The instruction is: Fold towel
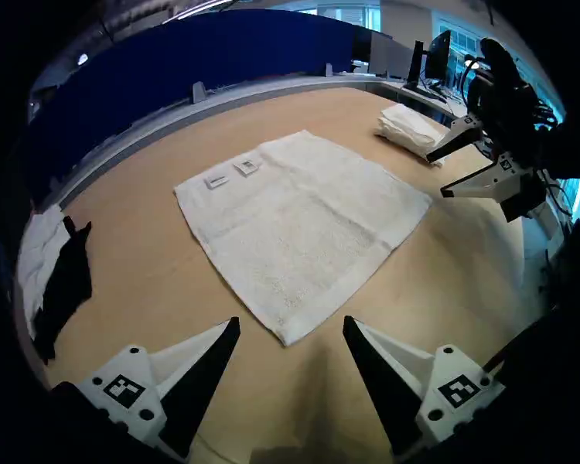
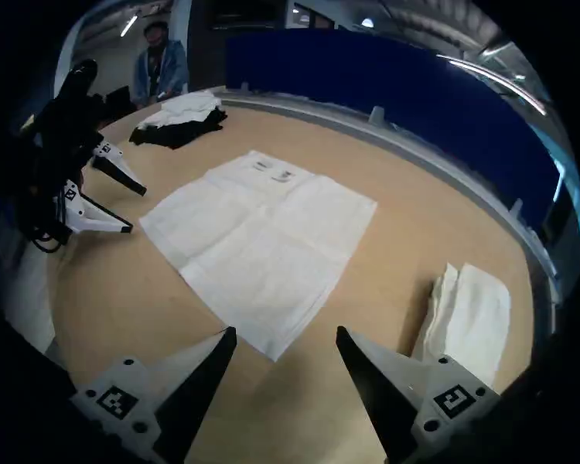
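A white towel (image 1: 301, 224) lies spread flat on the wooden table (image 1: 135, 232), with two small tags near its far corner. In the left gripper view my left gripper (image 1: 290, 340) is open, its fingertips just short of the towel's near corner. Past the towel's right corner hovers my right gripper (image 1: 437, 175), open. The right gripper view shows the same towel (image 2: 263, 240) with my right gripper (image 2: 284, 336) open at its near corner. Off the towel's left corner there, my left gripper (image 2: 138, 210) is open too. Neither gripper holds anything.
A folded white towel stack (image 1: 410, 127) (image 2: 468, 309) sits on the table beside the spread towel. A heap of black and white cloth (image 1: 58, 286) (image 2: 182, 120) lies at the opposite end. A blue partition (image 2: 414, 85) borders the table's far edge. A person (image 2: 160, 66) stands beyond the heap.
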A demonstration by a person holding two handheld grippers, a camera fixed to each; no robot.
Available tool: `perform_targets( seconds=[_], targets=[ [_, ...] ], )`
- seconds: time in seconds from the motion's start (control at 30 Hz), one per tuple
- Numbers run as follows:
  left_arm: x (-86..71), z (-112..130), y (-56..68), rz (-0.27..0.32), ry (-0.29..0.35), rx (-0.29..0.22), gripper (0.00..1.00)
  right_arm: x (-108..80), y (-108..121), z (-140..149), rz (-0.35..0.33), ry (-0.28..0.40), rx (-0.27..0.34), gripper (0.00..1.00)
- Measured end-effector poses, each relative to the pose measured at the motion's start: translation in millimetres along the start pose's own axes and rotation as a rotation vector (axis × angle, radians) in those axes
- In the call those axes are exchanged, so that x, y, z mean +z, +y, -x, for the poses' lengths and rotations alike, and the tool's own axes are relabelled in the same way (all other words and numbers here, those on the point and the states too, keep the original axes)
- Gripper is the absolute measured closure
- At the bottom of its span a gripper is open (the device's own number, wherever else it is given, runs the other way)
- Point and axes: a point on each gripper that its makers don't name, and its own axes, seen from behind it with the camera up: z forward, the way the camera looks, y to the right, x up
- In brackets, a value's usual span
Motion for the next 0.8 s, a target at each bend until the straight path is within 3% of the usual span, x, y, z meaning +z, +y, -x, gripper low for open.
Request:
perform_targets(
  seconds=[0.27, 0.4, 0.6, 0.8],
  targets=[
    [13.4, 16.2, 2.6, 0.021, -0.074, 0.011, 0.01, 12.4, 4.0, 12.8, -0.001, -0.04, 0.016, 0.0],
    [16.2, 17.0, 5.5, 0.026, -0.079, 0.018, 0.03, 17.0, 5.1, 17.9, -0.004, -0.054, 0.033, 0.01],
    [15.8, 17.0, 7.4, 0.028, -0.089, 0.016, 0.08, 20.5, 1.4, 22.1, -0.023, -0.067, 0.034, 0.14],
    [13.5, 17.7, 7.7, 0.027, -0.103, 0.014, 0.22, 21.5, -3.4, 24.4, -0.04, -0.077, 0.011, 0.27]
  ],
)
